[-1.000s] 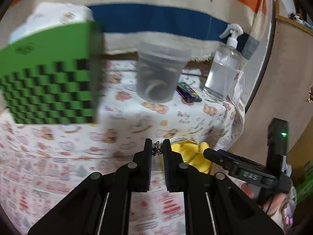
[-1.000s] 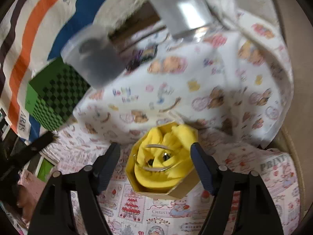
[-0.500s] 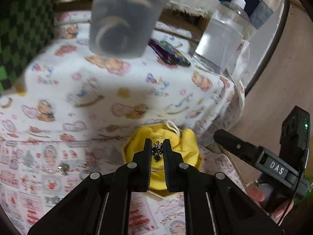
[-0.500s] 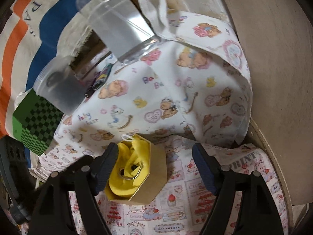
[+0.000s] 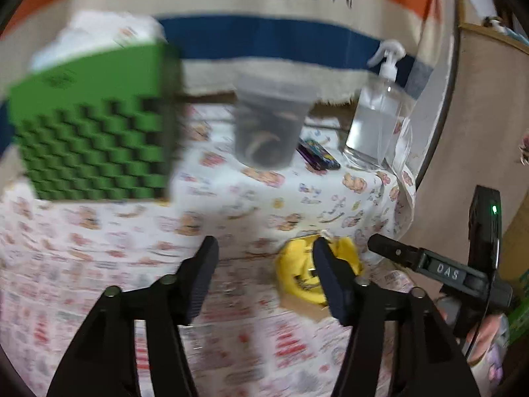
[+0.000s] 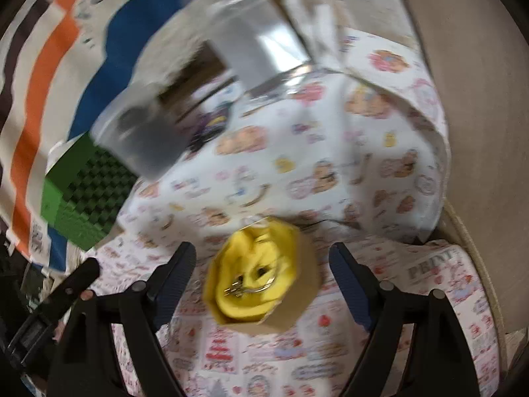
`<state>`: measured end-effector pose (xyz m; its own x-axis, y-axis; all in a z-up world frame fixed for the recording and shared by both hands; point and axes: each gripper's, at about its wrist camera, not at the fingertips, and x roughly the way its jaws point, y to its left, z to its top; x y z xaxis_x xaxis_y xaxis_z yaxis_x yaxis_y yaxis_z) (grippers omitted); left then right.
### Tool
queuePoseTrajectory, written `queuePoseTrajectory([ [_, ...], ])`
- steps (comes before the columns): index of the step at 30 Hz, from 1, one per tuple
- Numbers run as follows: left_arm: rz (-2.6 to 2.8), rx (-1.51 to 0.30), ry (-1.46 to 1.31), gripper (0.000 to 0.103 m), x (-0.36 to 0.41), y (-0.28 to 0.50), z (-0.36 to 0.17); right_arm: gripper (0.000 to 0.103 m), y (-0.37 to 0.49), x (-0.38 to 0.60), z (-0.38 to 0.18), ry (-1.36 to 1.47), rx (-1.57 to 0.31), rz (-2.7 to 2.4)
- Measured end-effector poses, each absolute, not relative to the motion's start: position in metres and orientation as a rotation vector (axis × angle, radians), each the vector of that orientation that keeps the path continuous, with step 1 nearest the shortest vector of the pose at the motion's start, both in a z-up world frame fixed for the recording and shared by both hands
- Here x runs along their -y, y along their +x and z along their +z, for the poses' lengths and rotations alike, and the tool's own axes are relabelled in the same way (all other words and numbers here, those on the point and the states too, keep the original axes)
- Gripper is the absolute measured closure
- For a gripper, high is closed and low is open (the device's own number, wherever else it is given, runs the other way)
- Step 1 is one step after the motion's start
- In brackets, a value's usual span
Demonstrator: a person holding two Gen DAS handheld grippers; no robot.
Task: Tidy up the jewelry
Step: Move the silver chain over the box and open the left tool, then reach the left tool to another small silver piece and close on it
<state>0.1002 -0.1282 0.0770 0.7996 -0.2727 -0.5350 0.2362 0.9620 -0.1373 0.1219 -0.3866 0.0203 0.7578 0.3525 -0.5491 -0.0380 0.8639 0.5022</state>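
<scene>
Now the left gripper [image 5: 263, 253] has just been opening; its fingers [image 5: 205, 264] stand apart with nothing between them, only patterned cloth [image 5: 231, 211] behind. Landmark: hexagonal cardboard box [image 6: 291, 301] lined with yellow fabric [image 6: 254, 264], resting on the cloth-covered counter [image 6: 330, 165]. Jewelry [image 6: 248, 286], small metallic pieces including a thin ring-like hoop, lies in the yellow lining inside the box. Right gripper [image 6: 261, 271] is wide open, jaws also just widening; the box sits between its fingers [image 6: 175, 271] with clear gaps on both sides, no contact. Behind the box: translucent plastic cup [image 5: 269, 122], clear spray bottle [image 5: 377, 115] to the cup's right, green checkered box [image 5: 96, 132] far left. Both views motion-blurred; individual jewelry pieces cannot be resolved.
</scene>
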Motion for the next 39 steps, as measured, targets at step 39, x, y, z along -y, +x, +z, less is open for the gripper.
queuePoseTrajectory([
  [39, -0.132, -0.904, -0.049, 0.062, 0.072, 0.135, -0.044, 0.019, 0.102, 0.324, 0.024, 0.274, -0.66, 0.252],
])
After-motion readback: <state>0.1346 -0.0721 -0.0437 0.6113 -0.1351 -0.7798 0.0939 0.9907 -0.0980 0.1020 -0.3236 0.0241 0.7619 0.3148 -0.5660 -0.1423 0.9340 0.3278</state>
